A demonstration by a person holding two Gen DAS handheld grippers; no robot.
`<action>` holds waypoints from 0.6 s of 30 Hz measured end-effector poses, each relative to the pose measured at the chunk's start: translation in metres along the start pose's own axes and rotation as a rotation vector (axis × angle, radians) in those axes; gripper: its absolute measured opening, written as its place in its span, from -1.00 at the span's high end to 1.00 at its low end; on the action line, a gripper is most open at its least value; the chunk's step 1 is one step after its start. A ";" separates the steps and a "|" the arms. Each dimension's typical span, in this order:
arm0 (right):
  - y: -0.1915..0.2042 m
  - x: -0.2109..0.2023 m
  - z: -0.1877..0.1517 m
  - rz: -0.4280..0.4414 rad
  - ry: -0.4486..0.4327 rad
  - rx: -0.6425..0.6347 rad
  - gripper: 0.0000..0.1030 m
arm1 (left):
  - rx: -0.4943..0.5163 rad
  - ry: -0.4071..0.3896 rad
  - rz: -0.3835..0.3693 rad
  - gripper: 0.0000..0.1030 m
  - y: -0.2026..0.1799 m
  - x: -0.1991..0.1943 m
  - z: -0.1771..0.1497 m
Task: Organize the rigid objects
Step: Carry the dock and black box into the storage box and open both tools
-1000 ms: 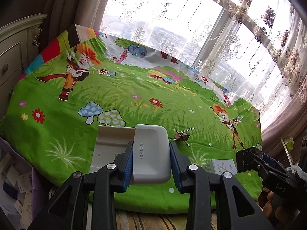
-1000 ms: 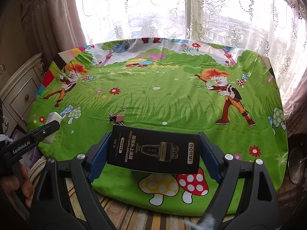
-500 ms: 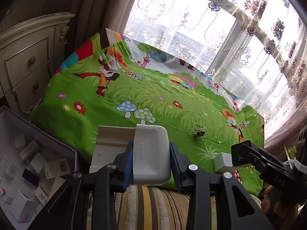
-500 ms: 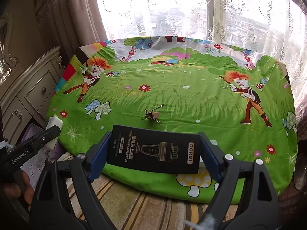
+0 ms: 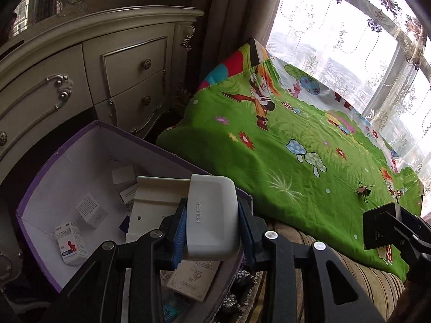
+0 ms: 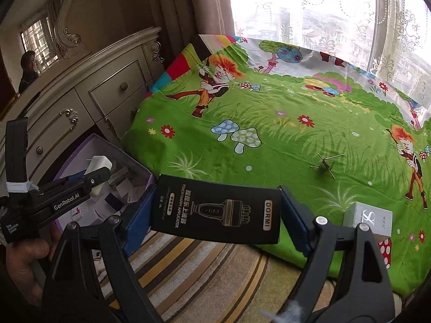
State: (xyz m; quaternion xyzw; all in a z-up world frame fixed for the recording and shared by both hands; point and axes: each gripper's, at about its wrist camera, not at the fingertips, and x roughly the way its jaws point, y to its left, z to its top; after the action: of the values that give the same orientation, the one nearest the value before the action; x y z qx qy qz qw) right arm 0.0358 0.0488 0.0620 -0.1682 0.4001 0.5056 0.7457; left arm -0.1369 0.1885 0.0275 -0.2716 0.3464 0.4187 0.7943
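My left gripper (image 5: 211, 224) is shut on a white plastic holder (image 5: 210, 215) and hangs over the purple cardboard box (image 5: 64, 156), which holds several small cartons. My right gripper (image 6: 216, 210) is shut on a black carton (image 6: 218, 210) marked DORMI, held sideways over the striped rug near the bed's edge. The left gripper (image 6: 93, 180) with the white holder (image 6: 98, 165) shows at the left of the right wrist view, above the purple box (image 6: 89, 145). A small binder clip (image 6: 324, 164) and a pale green carton (image 6: 367, 218) lie on the bed.
A cartoon green sheet (image 5: 296, 145) covers the bed. A cream dresser (image 5: 80, 80) with drawers stands behind the box. A striped rug (image 6: 202, 263) covers the floor. Lace curtains and a window lie beyond the bed. A hand (image 6: 24, 258) holds the left gripper.
Both grippers swung left, away from the bed and toward the dresser. The purple box has come fully into the left wrist view, now under the held holder. Both grips are unchanged.
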 end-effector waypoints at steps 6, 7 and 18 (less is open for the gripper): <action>0.045 0.023 0.003 0.070 0.053 -0.074 -0.71 | -0.037 0.018 0.088 0.30 0.039 0.005 -0.002; 0.053 0.026 0.004 0.082 0.060 -0.087 -0.71 | -0.043 0.020 0.099 0.30 0.044 0.007 -0.001; 0.125 0.059 0.004 0.150 0.114 -0.213 -0.71 | -0.105 0.041 0.175 0.30 0.092 0.015 -0.002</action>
State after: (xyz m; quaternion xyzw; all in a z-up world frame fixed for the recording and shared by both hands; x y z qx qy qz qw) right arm -0.0633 0.1419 0.0390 -0.2444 0.3972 0.5891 0.6599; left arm -0.2098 0.2401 0.0020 -0.2901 0.3624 0.4986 0.7321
